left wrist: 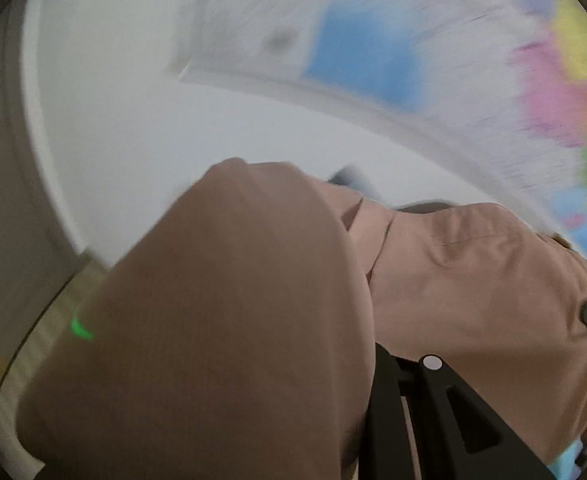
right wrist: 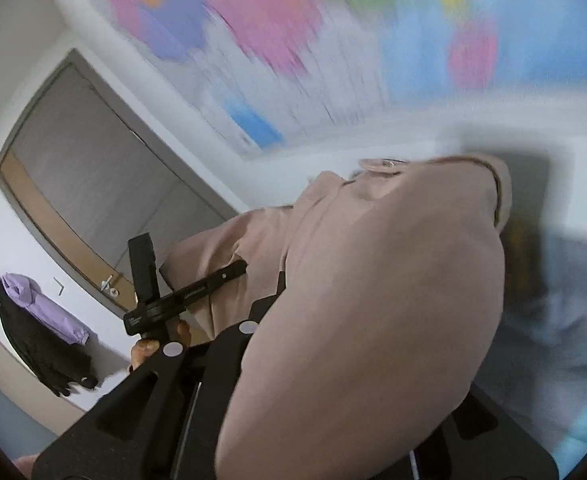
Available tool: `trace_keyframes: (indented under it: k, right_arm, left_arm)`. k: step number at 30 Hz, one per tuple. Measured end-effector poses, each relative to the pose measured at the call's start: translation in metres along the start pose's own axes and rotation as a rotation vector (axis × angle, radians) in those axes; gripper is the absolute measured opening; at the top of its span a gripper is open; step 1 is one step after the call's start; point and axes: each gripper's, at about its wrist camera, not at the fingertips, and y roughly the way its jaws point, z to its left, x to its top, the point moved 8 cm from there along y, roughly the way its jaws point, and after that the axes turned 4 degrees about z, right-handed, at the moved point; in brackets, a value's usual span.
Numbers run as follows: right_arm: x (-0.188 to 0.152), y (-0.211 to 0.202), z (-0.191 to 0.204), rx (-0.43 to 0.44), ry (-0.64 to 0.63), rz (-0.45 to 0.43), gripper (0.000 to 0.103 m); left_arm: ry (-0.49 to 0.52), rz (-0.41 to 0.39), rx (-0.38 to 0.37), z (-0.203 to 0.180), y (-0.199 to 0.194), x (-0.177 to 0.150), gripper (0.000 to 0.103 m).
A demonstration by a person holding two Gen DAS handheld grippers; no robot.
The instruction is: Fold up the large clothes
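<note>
While the left wrist view blurs, we see our left gripper [left wrist: 397, 364] nearly closed, its fingers [left wrist: 453, 412] pinching the dusty-pink garment [left wrist: 221, 304], which drapes over them and fills the frame from six to three o'clock. Behind it, a white wall [left wrist: 125, 92] and a colourful wall map [left wrist: 445, 52] sit toward one o'clock.

Through the right wrist view, our right gripper [right wrist: 229, 344] is likewise almost closed, gripping the same garment [right wrist: 373, 300], which hangs over its fingers [right wrist: 145, 392] at the centre. At nine o'clock stands a grey door [right wrist: 93, 184]; a lilac jacket [right wrist: 45, 308] and a black one hang at eight o'clock. Our left gripper [right wrist: 181, 296] shows at seven o'clock.
</note>
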Motion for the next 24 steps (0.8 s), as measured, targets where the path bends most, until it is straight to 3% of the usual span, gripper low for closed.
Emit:
trace_keyframes:
  k: [2, 3, 5, 6, 8, 11, 12, 15, 16, 17, 18, 24]
  right_arm:
    - [-0.020, 0.034, -0.025, -0.020, 0.071, 0.082, 0.009]
    - [-0.030, 0.044, -0.038, -0.046, 0.097, 0.108, 0.010]
    - [-0.036, 0.044, -0.050, -0.026, 0.133, 0.114, 0.016]
    - [-0.037, 0.041, -0.054, -0.023, 0.150, 0.115, 0.021]
    - [-0.041, 0.028, -0.062, -0.043, 0.174, 0.111, 0.047]
    - [-0.045, 0.003, -0.068, -0.049, 0.174, 0.088, 0.058]
    - [-0.048, -0.003, -0.069, -0.046, 0.178, 0.084, 0.058]
    - [-0.059, -0.020, -0.072, -0.025, 0.189, 0.067, 0.057]
    - [-0.062, -0.021, -0.071, -0.024, 0.185, 0.069, 0.045]
    - [-0.065, -0.020, -0.070, -0.029, 0.177, 0.079, 0.032]
    - [-0.070, -0.018, -0.070, -0.043, 0.171, 0.090, 0.029]
    - [-0.076, -0.006, -0.065, -0.128, 0.119, 0.137, 0.031]
  left_arm:
    - [-0.057, 0.059, 0.009, 0.023, 0.023, -0.012, 0.016]
    - [-0.091, 0.082, -0.022, 0.031, 0.032, -0.018, 0.016]
    - [-0.119, 0.086, -0.058, 0.037, 0.035, -0.021, 0.020]
    - [-0.119, 0.086, -0.061, 0.037, 0.035, -0.021, 0.021]
    - [-0.116, 0.092, -0.054, 0.037, 0.036, -0.020, 0.023]
    - [-0.102, 0.093, -0.037, 0.033, 0.037, -0.018, 0.026]
    - [-0.104, 0.094, -0.036, 0.034, 0.041, -0.017, 0.027]
    - [-0.117, 0.108, 0.021, 0.042, 0.042, -0.022, 0.055]
    - [-0.123, 0.117, 0.038, 0.045, 0.042, -0.024, 0.063]
    - [-0.124, 0.120, 0.052, 0.047, 0.041, -0.027, 0.064]
    - [-0.116, 0.121, 0.059, 0.047, 0.041, -0.028, 0.065]
    - [-0.048, 0.096, 0.136, 0.039, 0.018, -0.036, 0.073]
